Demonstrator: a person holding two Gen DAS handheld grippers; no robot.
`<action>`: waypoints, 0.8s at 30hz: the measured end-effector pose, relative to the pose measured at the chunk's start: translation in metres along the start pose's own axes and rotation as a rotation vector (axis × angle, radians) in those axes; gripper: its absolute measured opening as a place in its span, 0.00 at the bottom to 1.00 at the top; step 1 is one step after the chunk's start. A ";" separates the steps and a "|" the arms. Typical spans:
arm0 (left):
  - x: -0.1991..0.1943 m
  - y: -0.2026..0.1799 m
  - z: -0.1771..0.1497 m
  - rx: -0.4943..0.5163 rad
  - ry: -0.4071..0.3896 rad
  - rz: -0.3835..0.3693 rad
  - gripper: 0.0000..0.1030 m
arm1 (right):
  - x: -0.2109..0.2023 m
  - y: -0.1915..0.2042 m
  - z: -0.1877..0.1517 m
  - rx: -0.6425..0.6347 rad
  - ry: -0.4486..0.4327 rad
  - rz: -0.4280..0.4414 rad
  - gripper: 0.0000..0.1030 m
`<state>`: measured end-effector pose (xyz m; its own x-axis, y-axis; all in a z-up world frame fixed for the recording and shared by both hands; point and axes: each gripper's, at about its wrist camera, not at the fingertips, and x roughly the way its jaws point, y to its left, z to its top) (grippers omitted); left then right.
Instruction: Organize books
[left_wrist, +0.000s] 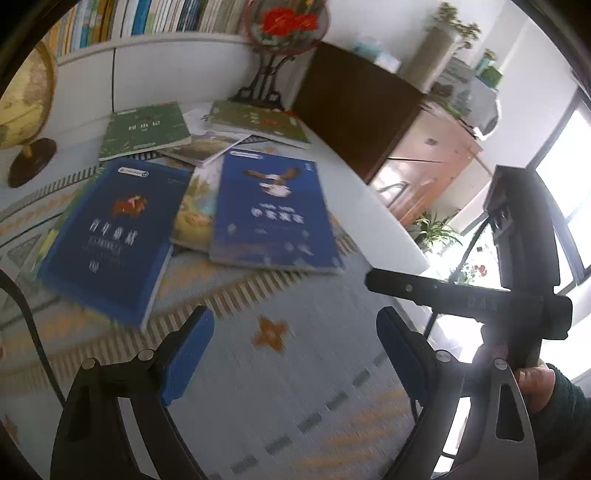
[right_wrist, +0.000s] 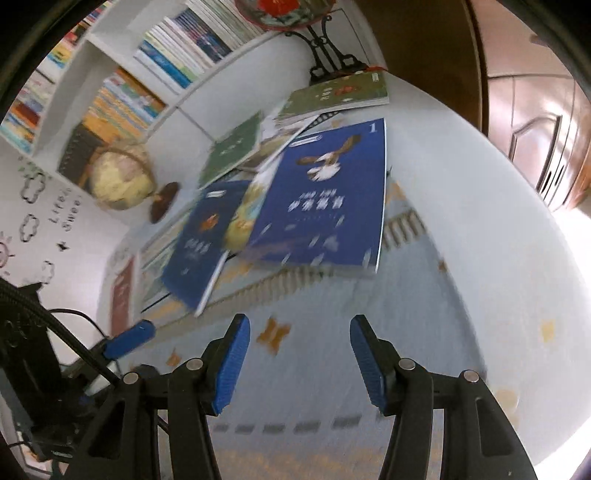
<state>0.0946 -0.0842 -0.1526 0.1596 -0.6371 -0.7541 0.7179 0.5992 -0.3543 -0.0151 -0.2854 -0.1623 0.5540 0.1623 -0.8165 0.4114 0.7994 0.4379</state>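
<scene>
Several books lie scattered on a patterned tablecloth (left_wrist: 295, 387). A blue book with a bird (left_wrist: 273, 210) overlaps a yellow-illustrated book (left_wrist: 195, 214), with a second blue book (left_wrist: 110, 236) to the left. Two green books (left_wrist: 144, 131) (left_wrist: 258, 122) lie behind them. My left gripper (left_wrist: 293, 325) hovers open in front of the books with nothing between its fingers. My right gripper (right_wrist: 299, 325) is also open and empty, short of the bird book (right_wrist: 325, 199). The second blue book (right_wrist: 203, 240) is to its left.
A globe (left_wrist: 26, 107) stands at the back left below a white shelf of upright books (left_wrist: 147, 18). A round fan ornament on a black stand (left_wrist: 284, 26) is behind the books. A dark wooden cabinet (left_wrist: 369, 107) flanks the table's right edge. A hand (left_wrist: 535, 380) holds the other tool.
</scene>
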 end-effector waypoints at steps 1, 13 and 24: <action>0.007 0.006 0.007 -0.011 0.006 -0.003 0.86 | 0.007 -0.001 0.008 -0.006 0.009 -0.021 0.53; 0.098 0.055 0.069 -0.077 0.092 -0.035 0.86 | 0.056 -0.045 0.057 0.099 0.033 -0.117 0.41; 0.124 0.049 0.072 -0.106 0.093 -0.035 0.86 | 0.087 -0.061 0.075 0.101 0.082 -0.093 0.36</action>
<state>0.1984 -0.1694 -0.2235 0.0693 -0.6138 -0.7864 0.6457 0.6285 -0.4336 0.0624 -0.3631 -0.2322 0.4506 0.1400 -0.8817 0.5316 0.7513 0.3910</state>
